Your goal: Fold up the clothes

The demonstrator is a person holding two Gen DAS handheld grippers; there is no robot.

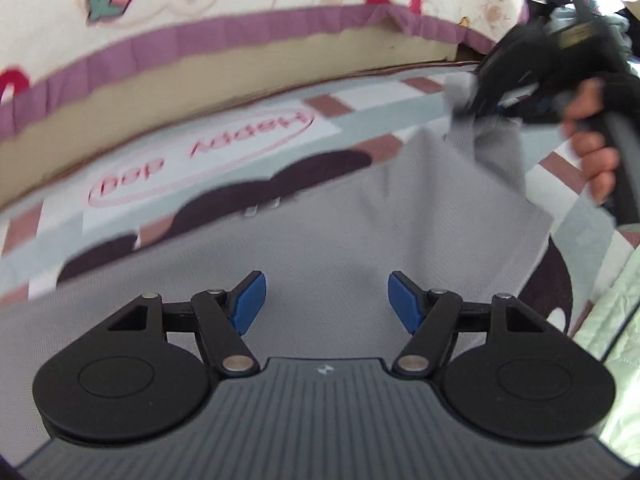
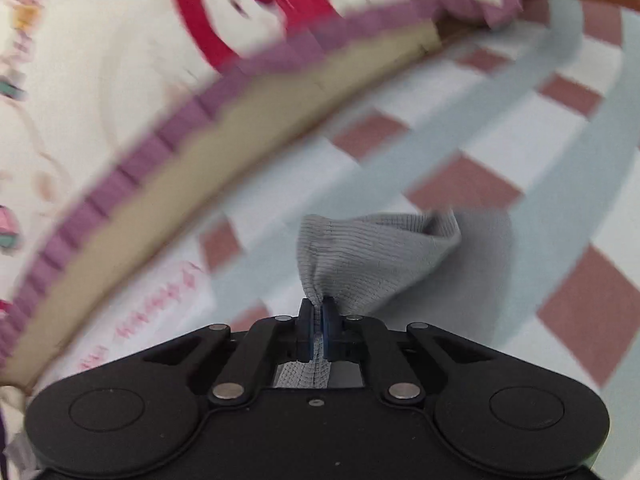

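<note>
Grey knit garment [image 1: 328, 240] is spread on the patterned bed cover [image 1: 208, 152], below the purple-trimmed quilt [image 1: 240, 0], and one corner of it is lifted toward that quilt's right end. That corner is pinched by the right gripper [image 2: 319, 322], whose jaws are clamped together on a ribbed edge, with cloth bunched beyond the pads. The left gripper [image 1: 324, 304] hovers over the garment's near part with its jaws apart and nothing between them; whether the pads touch the cloth cannot be told.

The step in hand is judged to be the securing of a second corner. It would be done well if the free edge nearest the left gripper were taken in a single layer, level with the held corner, so the fold line stays straight.

Counted: one garment, two grippers, one hand [image 1: 592, 148].
</note>
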